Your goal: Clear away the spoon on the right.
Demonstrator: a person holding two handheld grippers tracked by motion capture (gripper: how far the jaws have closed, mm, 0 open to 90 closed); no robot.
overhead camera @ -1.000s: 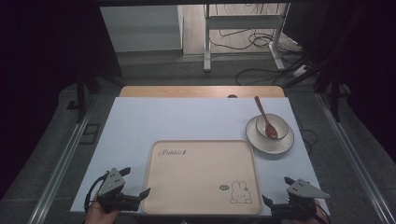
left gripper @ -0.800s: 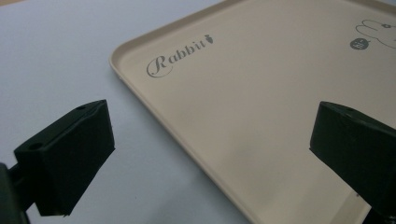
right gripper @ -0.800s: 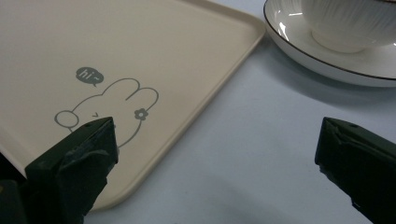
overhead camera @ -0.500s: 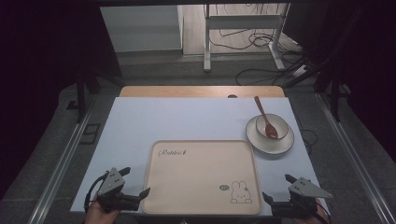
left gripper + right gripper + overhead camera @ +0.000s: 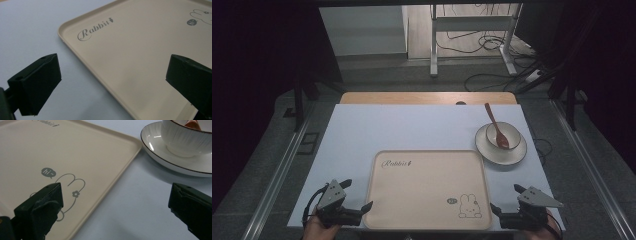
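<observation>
White tabletop (image 5: 412, 130) bears a beige tray (image 5: 427, 185), cabled floor (image 5: 482, 50) beyond.

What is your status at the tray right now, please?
Left claw open at tray left edge. Right claw open at right edge. Tray flat, bare. Bowl with spoon on saucer, beyond.

Gripper (image 5: 112, 207) jaws spread wide straddle the tray's (image 5: 107, 152) right edge, saucer (image 5: 160, 157) and bowl (image 5: 187, 137) just beyond.

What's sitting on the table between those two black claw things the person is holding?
In the high view, the beige tray lies flat between the left gripper and the right gripper, its printed surface bare. Both grippers' jaws stand open.
</observation>
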